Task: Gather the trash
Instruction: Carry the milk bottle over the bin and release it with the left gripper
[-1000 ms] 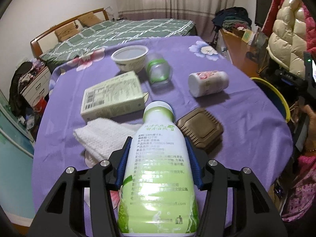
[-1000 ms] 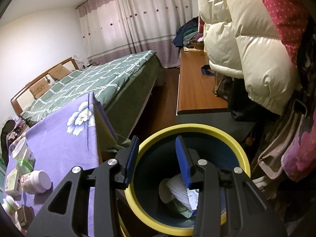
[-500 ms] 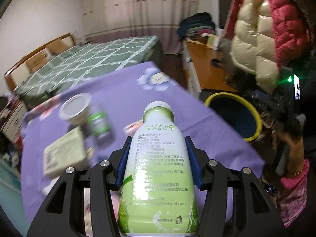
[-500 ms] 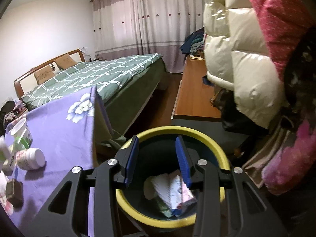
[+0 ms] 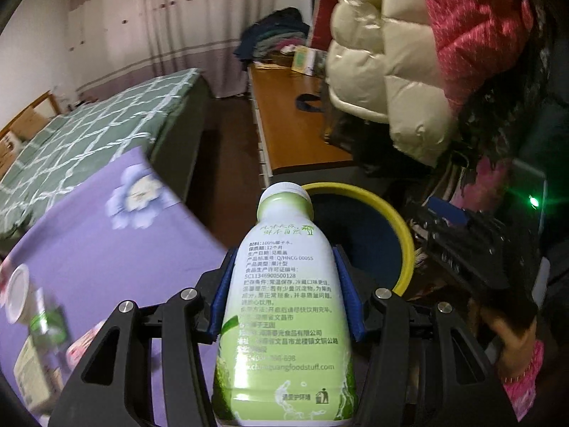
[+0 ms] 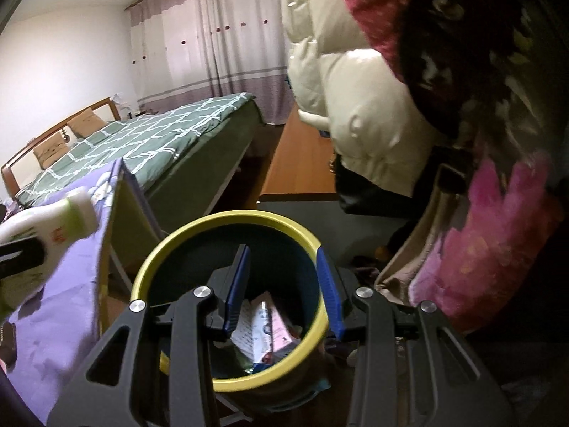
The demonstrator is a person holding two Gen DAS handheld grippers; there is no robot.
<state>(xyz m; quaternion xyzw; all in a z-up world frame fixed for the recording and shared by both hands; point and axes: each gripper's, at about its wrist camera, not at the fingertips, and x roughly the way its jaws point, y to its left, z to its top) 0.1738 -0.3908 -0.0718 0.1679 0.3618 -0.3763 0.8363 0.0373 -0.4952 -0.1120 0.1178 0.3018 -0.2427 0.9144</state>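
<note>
Left gripper [image 5: 284,295] clamped on coconut water bottle [image 5: 284,306] near yellow-rimmed bin [image 6: 227,302]; right gripper [image 6: 282,291] spread, empty above bin.

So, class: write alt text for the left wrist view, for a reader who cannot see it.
The left claw grips a green-and-white drink bottle, its cap pointing at a yellow-rimmed bin beyond the purple tablecloth. The right claw is near the bin's far side, with a bed and hanging coats behind.
</note>
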